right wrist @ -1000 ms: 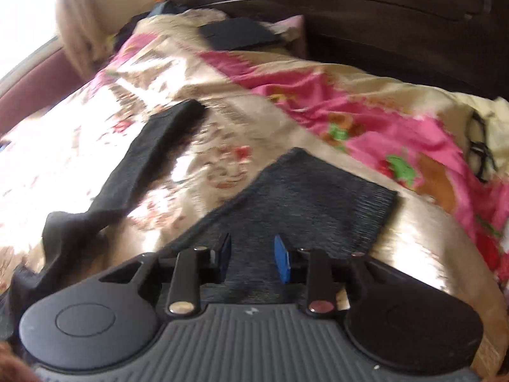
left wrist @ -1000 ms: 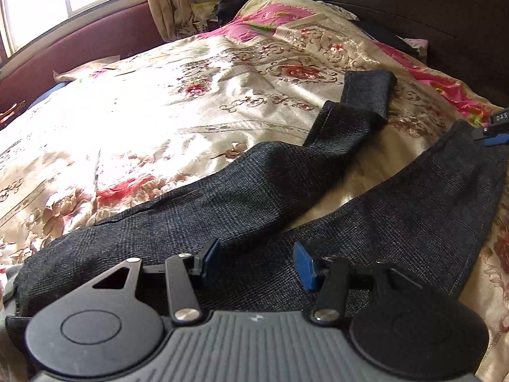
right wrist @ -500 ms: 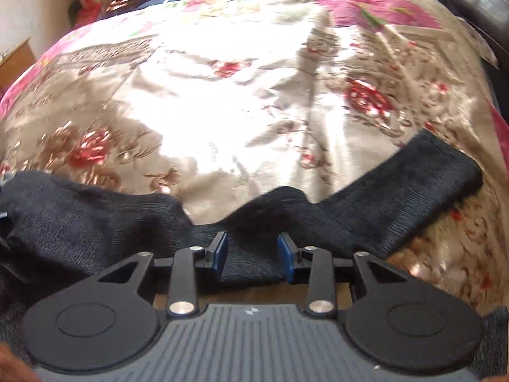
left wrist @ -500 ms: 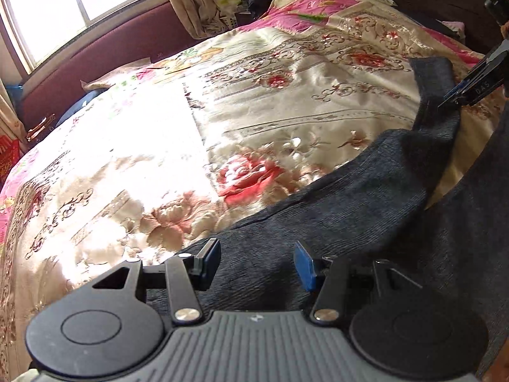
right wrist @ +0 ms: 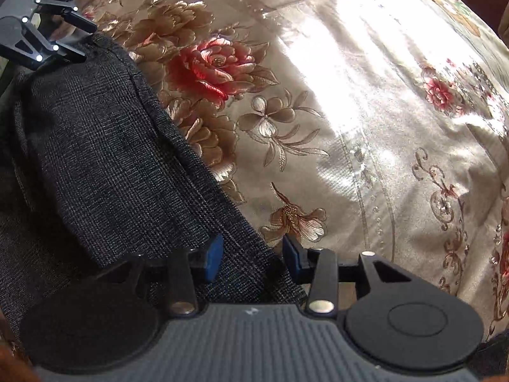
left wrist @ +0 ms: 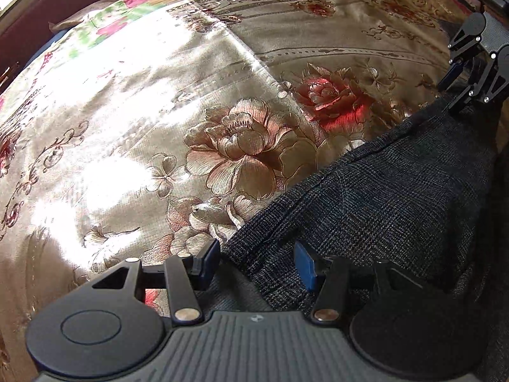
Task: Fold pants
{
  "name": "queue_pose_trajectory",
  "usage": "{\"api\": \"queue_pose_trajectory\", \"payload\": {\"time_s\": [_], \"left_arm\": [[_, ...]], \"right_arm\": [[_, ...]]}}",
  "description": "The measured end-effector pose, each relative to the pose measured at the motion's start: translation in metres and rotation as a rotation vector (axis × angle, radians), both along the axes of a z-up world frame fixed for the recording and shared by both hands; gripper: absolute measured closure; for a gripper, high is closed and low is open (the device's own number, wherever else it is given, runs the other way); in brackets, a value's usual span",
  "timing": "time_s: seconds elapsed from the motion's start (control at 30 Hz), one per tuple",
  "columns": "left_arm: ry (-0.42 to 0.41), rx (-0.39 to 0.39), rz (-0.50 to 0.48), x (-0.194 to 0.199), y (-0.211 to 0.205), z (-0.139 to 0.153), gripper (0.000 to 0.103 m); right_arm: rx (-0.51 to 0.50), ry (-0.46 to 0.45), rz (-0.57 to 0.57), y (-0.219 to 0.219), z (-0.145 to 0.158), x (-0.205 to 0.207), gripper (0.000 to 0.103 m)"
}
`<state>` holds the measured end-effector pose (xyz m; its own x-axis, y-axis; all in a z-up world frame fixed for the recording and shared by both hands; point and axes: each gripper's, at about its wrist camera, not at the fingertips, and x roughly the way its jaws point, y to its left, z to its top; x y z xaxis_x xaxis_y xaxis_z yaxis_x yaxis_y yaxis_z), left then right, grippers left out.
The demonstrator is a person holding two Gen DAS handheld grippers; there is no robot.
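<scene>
pants: the dark grey checked pants [left wrist: 391,197] lie on the bed, gathered into a thick band of several layers; its seamed long edge runs diagonally from one pair of tongs to the other, which suggests one leg is laid over the other.
pants edge: the near end of that edge [right wrist: 241,248] passes right between the right pads, likely so the stacked layers can be taken together.
left tongs: the left tongs [left wrist: 256,262] point steeply down at the other end of the band, jaws about half apart; cloth lies between the blue pads [left wrist: 303,265] but they do not press on it, so nothing is held.
right tongs: the right tongs [right wrist: 251,254] have just been opening; their jaws stand apart astride the fabric, without pinching it.
spacing: each pair shows at the far end of the band in the other's view, well apart, probably placed to lift both ends evenly.
bedspread: the shiny gold floral bedspread [right wrist: 366,121] is slippery-looking and sunlit, so the cloth may slide when pulled.
</scene>
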<state>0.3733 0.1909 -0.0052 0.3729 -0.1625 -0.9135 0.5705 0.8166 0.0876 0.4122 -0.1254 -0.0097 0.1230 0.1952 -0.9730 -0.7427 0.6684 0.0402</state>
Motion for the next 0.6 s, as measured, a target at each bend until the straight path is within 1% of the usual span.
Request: {"api": "queue_pose_trajectory", "payload": {"time_s": [0.03, 0.07, 0.13, 0.23, 0.3, 0.33, 0.37, 0.43, 0.47, 0.57, 0.6], "left_arm": [[0.018, -0.002, -0.01, 0.003, 0.003, -0.003, 0.037], [0.04, -0.015, -0.015, 0.007, 0.006, -0.005, 0.036], [0.066, -0.024, -0.013, 0.01, 0.008, -0.01, 0.036], [0.053, 0.004, -0.055, 0.006, 0.003, -0.011, 0.036], [0.06, 0.005, -0.054, 0.009, 0.003, -0.012, 0.037], [0.064, 0.005, -0.055, 0.011, 0.003, -0.011, 0.038], [0.067, 0.002, -0.063, 0.011, 0.003, -0.011, 0.041], [0.055, 0.024, -0.078, 0.009, -0.001, -0.01, 0.043], [0.047, 0.036, -0.089, 0.007, -0.003, -0.01, 0.045], [0.032, 0.057, -0.103, 0.004, -0.005, -0.008, 0.052], [0.032, 0.058, -0.106, 0.004, -0.004, -0.007, 0.053]], "right_arm": [[-0.001, 0.015, 0.002, 0.001, -0.004, 0.001, 0.06], [0.001, 0.026, 0.009, 0.002, -0.007, 0.001, 0.058], [0.002, 0.029, 0.016, 0.003, -0.011, -0.001, 0.056], [0.012, 0.042, 0.015, -0.001, -0.01, 0.001, 0.056], [0.007, 0.054, 0.024, -0.005, -0.009, 0.001, 0.056], [0.003, 0.056, 0.033, -0.005, -0.009, 0.001, 0.056], [0.0, 0.058, 0.04, -0.006, -0.009, 0.001, 0.056], [-0.009, 0.055, 0.047, -0.006, -0.01, 0.001, 0.058], [-0.015, 0.055, 0.053, -0.005, -0.01, 0.001, 0.059], [-0.038, 0.065, 0.075, -0.004, -0.007, -0.003, 0.073], [-0.052, 0.069, 0.087, -0.005, -0.005, -0.004, 0.075]]}}
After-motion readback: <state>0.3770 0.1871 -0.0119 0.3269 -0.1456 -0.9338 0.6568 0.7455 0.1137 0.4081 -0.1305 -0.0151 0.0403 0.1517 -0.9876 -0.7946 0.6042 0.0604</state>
